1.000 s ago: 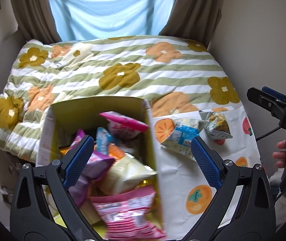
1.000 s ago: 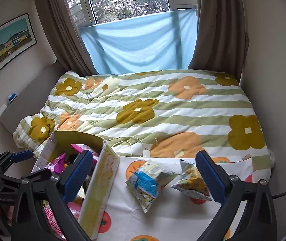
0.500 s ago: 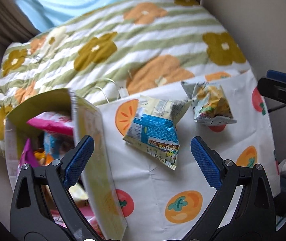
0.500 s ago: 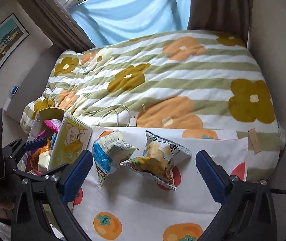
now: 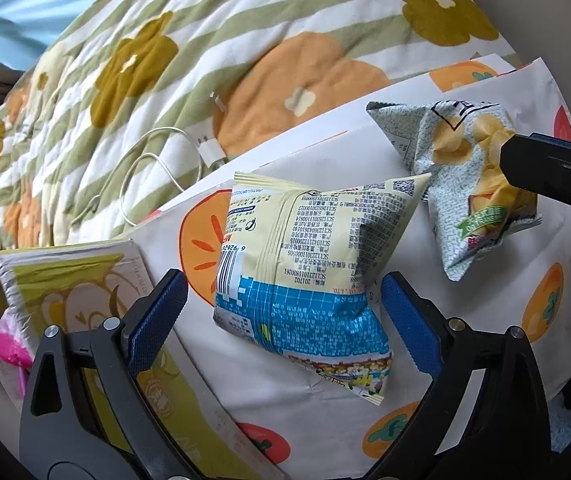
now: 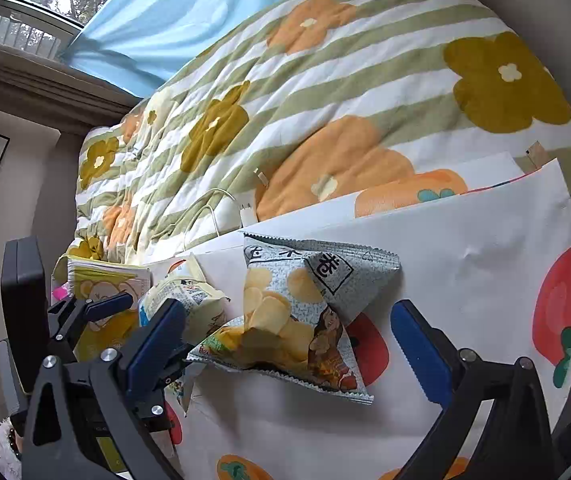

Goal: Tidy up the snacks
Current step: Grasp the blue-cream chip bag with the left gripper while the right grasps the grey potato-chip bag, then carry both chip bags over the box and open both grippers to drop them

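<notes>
A pale yellow and blue snack bag (image 5: 305, 264) lies on the white fruit-print cloth (image 5: 485, 332), between the open jaws of my left gripper (image 5: 281, 320). A grey chips bag (image 6: 301, 320) lies to its right, between the open jaws of my right gripper (image 6: 289, 340); it also shows in the left wrist view (image 5: 465, 176). The yellow snack box (image 5: 85, 304) stands at the left with a pink packet (image 5: 5, 344) inside it. The right gripper's finger (image 5: 553, 172) overlaps the chips bag in the left view. Neither gripper holds anything.
A striped flower quilt (image 6: 325, 100) covers the bed behind the cloth. A white charger and cable (image 5: 173, 160) lie on the quilt by the cloth's far edge. A blue curtain (image 6: 181, 12) and window are at the back.
Both grippers have moved down and forward towards the cloth. The left swung right from over the box to the yellow-blue bag; the right closed in on the chips bag. Both stayed open.
</notes>
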